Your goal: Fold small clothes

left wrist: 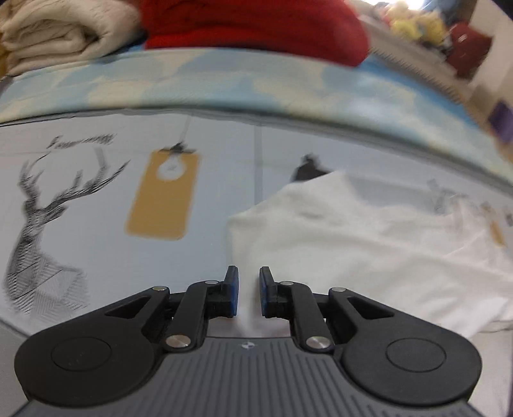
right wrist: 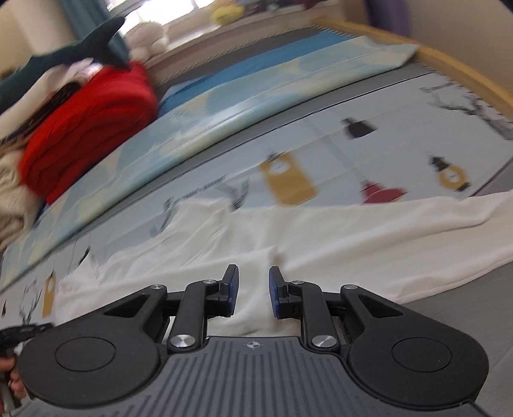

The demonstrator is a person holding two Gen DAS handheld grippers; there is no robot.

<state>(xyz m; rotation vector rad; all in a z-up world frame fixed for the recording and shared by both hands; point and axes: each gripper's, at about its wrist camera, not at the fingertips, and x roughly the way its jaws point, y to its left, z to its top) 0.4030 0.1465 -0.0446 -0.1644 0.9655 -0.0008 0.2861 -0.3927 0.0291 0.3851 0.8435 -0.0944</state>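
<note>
The left gripper [left wrist: 248, 290] points down at a pale printed mat [left wrist: 96, 256], its blue pads a little apart with nothing pinched between them; it is released. Just ahead and to the right of it lies a white garment [left wrist: 368, 250], rumpled, with one corner reaching toward the middle of the mat and its near edge running under the fingers. On the mat to the left are a drawn deer head [left wrist: 45, 224] and a mustard-coloured tag print [left wrist: 163, 199]. Beyond the mat lies a blue and cream blanket [left wrist: 224, 83], and on it a folded red cloth [left wrist: 256, 25] next to a folded cream cloth [left wrist: 54, 35]. The right gripper [right wrist: 253, 290] hangs over the same white garment [right wrist: 320, 234], which spreads across the mat [right wrist: 400, 128] from left to right in soft creases; its pads stand apart too, over the cloth but not clamped on it, so it is released as well. In the right wrist view the red cloth [right wrist: 89, 128] sits at the left on the blanket [right wrist: 256, 93], with a dark plush shark [right wrist: 64, 54] behind it. The picture is blurred. At the lower left edge a hand [right wrist: 12, 378] shows, gripping a dark handle.
</note>
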